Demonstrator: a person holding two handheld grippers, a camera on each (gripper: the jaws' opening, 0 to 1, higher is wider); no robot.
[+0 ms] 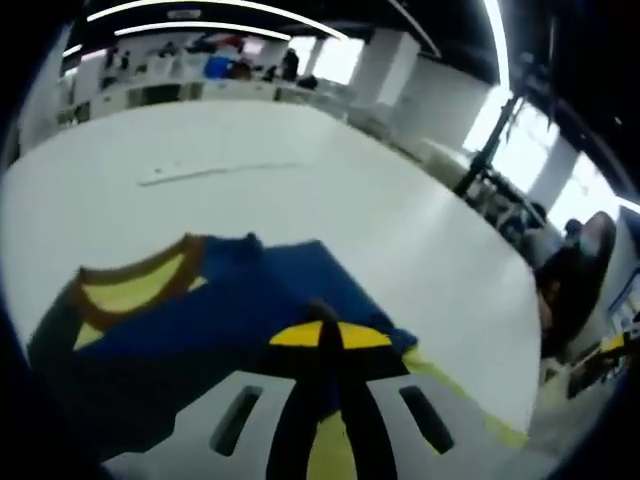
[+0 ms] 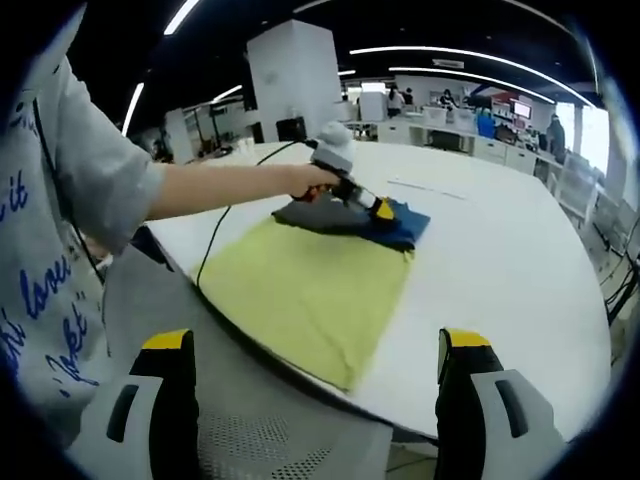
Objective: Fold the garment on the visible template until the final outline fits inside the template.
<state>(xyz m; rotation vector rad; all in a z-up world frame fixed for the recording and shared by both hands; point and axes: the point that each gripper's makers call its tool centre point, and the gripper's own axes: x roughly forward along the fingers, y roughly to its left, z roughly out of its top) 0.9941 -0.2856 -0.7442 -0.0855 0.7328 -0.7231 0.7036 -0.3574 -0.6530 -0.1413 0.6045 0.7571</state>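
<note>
My left claw (image 1: pixel 322 335) clenched on the folded blue garment (image 1: pixel 200 320) over the yellow template (image 2: pixel 310 290) on the white table (image 2: pixel 500 260), my right claw (image 2: pixel 315 400) released, well back from it

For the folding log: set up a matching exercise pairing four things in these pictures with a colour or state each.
Things:
1. garment
2. template
3. left tongs
4. right tongs

Colour or state:
A. jaws wide apart, holding nothing
B. jaws closed together over the fabric
C. pale yellow, flat on the white table
D. dark blue, brown collar

Pairs: 1-D, 2-C, 3-B, 4-A
</note>
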